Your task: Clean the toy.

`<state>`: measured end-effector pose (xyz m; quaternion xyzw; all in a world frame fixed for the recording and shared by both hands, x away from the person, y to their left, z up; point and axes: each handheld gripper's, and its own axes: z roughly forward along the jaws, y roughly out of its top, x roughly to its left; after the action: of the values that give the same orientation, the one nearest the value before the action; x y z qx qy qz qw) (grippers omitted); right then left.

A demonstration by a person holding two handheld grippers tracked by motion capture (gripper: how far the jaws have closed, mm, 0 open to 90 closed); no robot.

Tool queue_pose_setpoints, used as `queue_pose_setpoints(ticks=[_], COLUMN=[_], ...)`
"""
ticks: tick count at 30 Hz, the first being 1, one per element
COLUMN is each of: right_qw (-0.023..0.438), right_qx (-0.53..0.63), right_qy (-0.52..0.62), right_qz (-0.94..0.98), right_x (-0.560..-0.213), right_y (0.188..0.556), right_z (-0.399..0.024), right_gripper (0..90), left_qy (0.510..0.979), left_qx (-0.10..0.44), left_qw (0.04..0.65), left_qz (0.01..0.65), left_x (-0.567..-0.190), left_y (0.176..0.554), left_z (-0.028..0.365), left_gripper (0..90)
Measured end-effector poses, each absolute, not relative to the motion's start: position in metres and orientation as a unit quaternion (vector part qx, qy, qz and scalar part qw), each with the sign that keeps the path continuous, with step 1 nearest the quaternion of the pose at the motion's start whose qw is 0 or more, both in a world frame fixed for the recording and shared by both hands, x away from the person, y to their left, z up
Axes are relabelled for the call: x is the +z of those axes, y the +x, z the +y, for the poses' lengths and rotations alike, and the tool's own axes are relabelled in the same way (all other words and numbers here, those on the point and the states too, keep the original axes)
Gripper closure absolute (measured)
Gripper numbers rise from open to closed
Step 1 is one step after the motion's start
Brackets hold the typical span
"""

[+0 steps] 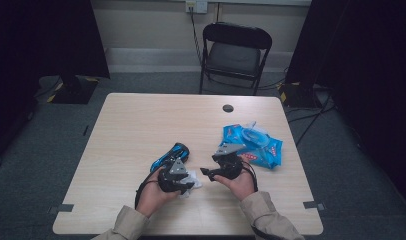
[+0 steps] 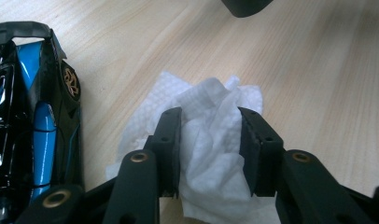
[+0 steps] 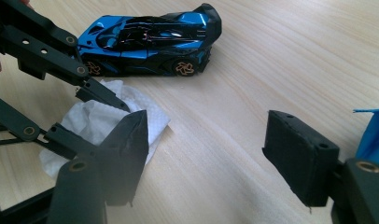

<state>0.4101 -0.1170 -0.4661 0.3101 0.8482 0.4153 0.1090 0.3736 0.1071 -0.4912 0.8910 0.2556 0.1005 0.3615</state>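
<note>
I am pinching the wipe on the counter in my left fingers beside the car; my right fingers are standing wide, holding nothing.

Crumpled white wipe on the table, just beside a blue-black toy car

**Blue, black and white on pale wood**

The toy car, upper left of the right gripper view, is glossy blue with black panels and gold-patterned wheel hubs. The wipe, centre of the left gripper view, is white with a fine quilted weave. The packet, right of centre in the high view, is bright blue with white and red print. The desk is light wood grain. Both tongs are matte black.
</note>
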Motion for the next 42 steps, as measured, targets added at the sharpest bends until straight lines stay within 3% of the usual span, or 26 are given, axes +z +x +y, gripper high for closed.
queue_pose_setpoints(ticks=[10,13,27,42], right_qw=[0.111,0.110,0.094,0.073], right_qx=[0.413,0.414,0.426,0.425], right_qy=[0.308,0.306,0.307,0.262], right_qz=[0.850,0.850,0.846,0.863], right_x=[-0.465,-0.463,-0.460,-0.466], right_y=[0.412,0.413,0.426,0.438], right_z=[-0.113,-0.112,-0.099,-0.048], right_gripper=[29.0,28.2,14.8,14.8], left_qy=[0.892,0.887,0.866,0.844], left_qx=[0.098,0.074,0.051,0.073], left_qw=[0.355,0.363,0.395,0.398], left_qz=[0.261,0.275,0.304,0.351], left_x=[-0.489,-0.488,-0.464,-0.457], left_y=[0.371,0.370,0.359,0.344], left_z=[0.104,0.106,0.135,0.189], left_gripper=[76.4,79.2,80.5,80.5])
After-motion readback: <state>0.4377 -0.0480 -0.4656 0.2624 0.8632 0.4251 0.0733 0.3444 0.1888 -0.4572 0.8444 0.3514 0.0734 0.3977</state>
